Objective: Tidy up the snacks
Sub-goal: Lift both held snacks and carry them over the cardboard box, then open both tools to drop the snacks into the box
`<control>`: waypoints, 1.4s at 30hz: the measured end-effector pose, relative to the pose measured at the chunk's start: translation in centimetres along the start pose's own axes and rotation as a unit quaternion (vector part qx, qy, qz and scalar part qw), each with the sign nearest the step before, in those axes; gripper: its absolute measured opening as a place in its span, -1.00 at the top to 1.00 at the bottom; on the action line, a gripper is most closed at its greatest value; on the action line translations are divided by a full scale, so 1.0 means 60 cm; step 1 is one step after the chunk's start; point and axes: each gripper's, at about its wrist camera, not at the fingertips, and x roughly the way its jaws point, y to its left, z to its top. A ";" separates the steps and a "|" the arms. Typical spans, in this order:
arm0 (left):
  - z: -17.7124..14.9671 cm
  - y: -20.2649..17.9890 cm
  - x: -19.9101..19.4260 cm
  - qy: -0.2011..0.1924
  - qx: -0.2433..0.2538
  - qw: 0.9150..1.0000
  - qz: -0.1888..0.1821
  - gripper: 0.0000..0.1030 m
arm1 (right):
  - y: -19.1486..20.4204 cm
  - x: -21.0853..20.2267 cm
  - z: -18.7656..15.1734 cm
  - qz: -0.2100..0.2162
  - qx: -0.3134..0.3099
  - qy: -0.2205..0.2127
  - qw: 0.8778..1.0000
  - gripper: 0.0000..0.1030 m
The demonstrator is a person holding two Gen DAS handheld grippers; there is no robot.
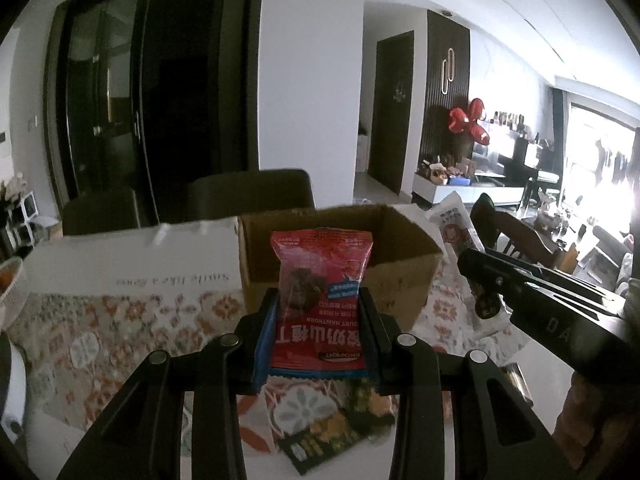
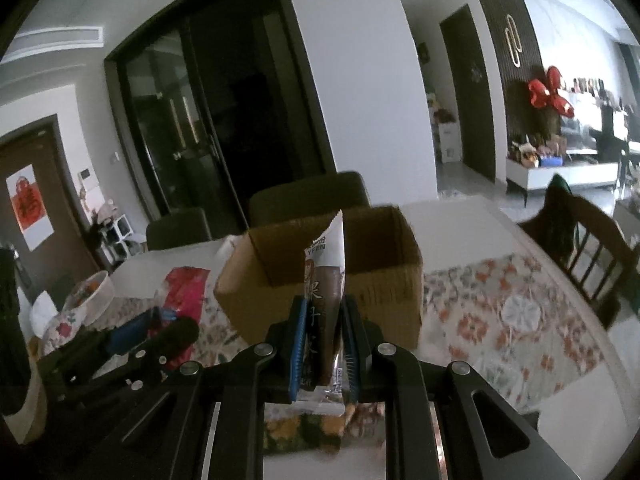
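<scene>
The left hand-held gripper [image 1: 320, 332] is closed narrow on a red snack packet [image 1: 322, 300], its blue-lined pads pressing the packet's two long edges so that it stands upright between them, print upside down toward the camera, its top edge overlapping the view of the box behind. That open cardboard box [image 1: 404, 276] sits on the bench [image 1: 132, 336] at about 12 o'clock from the left gripper, on a floral cloth [image 1: 80, 344] that covers the bench's middle. The right hand-held gripper [image 2: 320, 344] is shut tight on a slim white and brown snack packet [image 2: 325, 280], clamped near its lower end and standing up with its pointed top reaching in front of the box's near wall; from this side the same box [image 2: 384, 288] lies at 12 o'clock, just past the packet's tip. In the left wrist view the right gripper comes in at 3 o'clock with its white packet showing beyond it; in the right wrist view the left gripper and its red packet sit at 9 o'clock. A green and yellow packet [image 1: 340, 428] lies flat on the cloth beneath the grippers, at 6 o'clock. A white paper bag [image 1: 132, 264] with script lettering lies at 10 o'clock in the left view, beside the box, and a bowl [image 2: 90, 296] stands near the bench's left edge. Dark chairs [image 1: 248, 192] stand behind the bench.
</scene>
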 end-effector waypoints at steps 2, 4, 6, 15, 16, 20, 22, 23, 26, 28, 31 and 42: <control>0.015 0.000 0.005 -0.005 0.006 1.000 0.001 0.28 | 0.002 0.005 0.016 0.003 -0.006 -0.004 1.000 0.64; 0.028 0.000 0.012 -0.008 0.011 1.000 0.001 0.28 | 0.002 0.012 0.028 0.009 -0.006 -0.002 1.000 0.64; 0.041 -0.001 0.021 -0.011 0.016 1.000 0.003 0.28 | 0.000 0.023 0.041 0.013 -0.007 0.003 1.000 0.64; 0.094 0.008 0.094 0.017 0.017 1.000 -0.008 0.28 | -0.009 0.080 0.095 0.012 -0.019 0.014 1.000 0.64; 0.098 0.011 0.104 0.021 0.015 1.000 -0.010 0.28 | -0.012 0.088 0.099 0.010 -0.018 0.017 1.000 0.64; 0.113 0.013 0.143 0.037 0.018 0.999 -0.014 0.28 | -0.020 0.120 0.110 0.006 -0.022 0.028 0.999 0.64; 0.115 0.016 0.160 0.045 0.015 0.999 -0.017 0.28 | -0.023 0.134 0.116 0.000 -0.027 0.029 0.999 0.64; 0.117 0.017 0.170 0.050 0.012 0.999 -0.018 0.28 | -0.023 0.139 0.117 0.000 -0.029 0.029 0.999 0.64; 0.121 0.021 0.204 0.069 0.002 0.997 -0.022 0.27 | -0.026 0.168 0.126 -0.003 -0.037 0.038 0.999 0.64; 0.124 0.026 0.227 0.085 -0.007 0.996 -0.025 0.27 | -0.030 0.181 0.129 -0.003 -0.033 0.041 0.999 0.64; 0.121 0.024 0.237 0.088 0.002 0.996 -0.011 -0.06 | -0.042 0.197 0.130 -0.014 -0.025 0.052 0.998 0.64; 0.110 0.022 0.177 0.066 -0.010 0.998 -0.008 -0.42 | -0.049 0.165 0.119 -0.025 -0.021 0.043 0.999 0.07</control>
